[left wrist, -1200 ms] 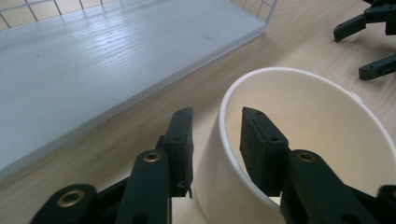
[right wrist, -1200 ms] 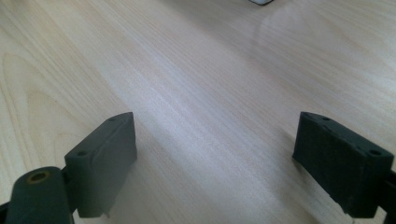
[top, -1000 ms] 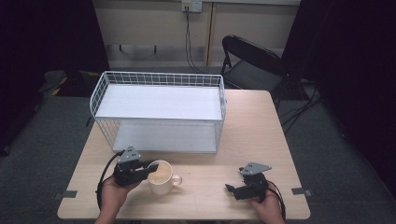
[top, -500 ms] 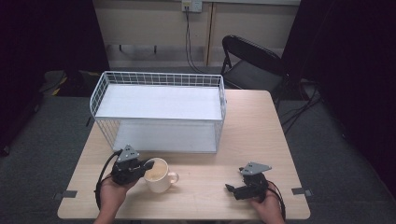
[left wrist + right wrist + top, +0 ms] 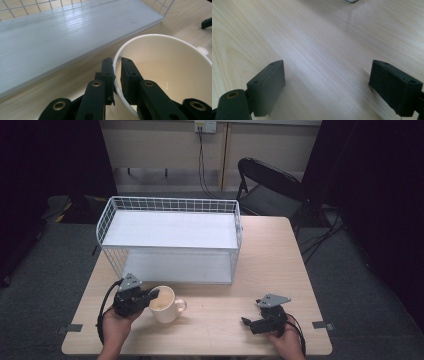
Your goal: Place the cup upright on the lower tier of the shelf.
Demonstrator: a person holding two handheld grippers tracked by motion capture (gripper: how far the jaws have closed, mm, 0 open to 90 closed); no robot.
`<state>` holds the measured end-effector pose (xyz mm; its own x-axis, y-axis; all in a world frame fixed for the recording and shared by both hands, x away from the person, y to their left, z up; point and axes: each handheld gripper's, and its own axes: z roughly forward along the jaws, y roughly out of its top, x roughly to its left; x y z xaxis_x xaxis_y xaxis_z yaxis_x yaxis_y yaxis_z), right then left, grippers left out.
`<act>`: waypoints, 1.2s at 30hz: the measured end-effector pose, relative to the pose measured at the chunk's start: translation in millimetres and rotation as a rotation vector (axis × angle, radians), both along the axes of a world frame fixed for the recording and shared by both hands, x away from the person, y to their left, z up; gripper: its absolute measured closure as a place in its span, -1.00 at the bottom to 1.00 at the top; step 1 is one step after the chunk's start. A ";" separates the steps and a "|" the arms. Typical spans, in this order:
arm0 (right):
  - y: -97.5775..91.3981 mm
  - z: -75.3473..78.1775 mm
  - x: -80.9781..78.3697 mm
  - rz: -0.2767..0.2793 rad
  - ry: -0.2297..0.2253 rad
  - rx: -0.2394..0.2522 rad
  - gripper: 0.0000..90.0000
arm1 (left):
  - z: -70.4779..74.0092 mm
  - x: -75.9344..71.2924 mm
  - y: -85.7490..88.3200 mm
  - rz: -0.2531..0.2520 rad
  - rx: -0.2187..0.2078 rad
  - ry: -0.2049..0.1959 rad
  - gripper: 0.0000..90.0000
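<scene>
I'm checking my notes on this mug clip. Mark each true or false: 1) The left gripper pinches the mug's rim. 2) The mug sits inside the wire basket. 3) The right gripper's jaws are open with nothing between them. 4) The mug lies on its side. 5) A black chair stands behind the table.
1) The left gripper pinches the rim of the mug: true.
2) False: the mug stands on the table, in front of the basket.
3) The right gripper is open and empty: true.
4) False: it stands upright.
5) The chair stands behind the table: true.
</scene>
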<state>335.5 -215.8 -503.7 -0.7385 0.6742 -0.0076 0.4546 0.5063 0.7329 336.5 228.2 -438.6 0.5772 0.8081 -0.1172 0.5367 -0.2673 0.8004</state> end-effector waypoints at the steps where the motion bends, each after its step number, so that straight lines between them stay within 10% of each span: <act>1: 0.0 0.0 0.0 0.000 0.000 0.000 -0.72 | 0.5 0.2 1.5 0.002 -0.004 -0.001 0.81; 36: 0.0 0.0 0.0 0.000 0.000 0.000 -0.72 | 14.4 16.5 6.8 0.137 0.056 -0.015 0.82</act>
<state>335.5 -215.9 -503.7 -0.7386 0.6741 -0.0076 0.4546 0.5063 0.7328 353.0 234.9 -424.1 0.4627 0.8844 -0.0615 0.5590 -0.2372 0.7945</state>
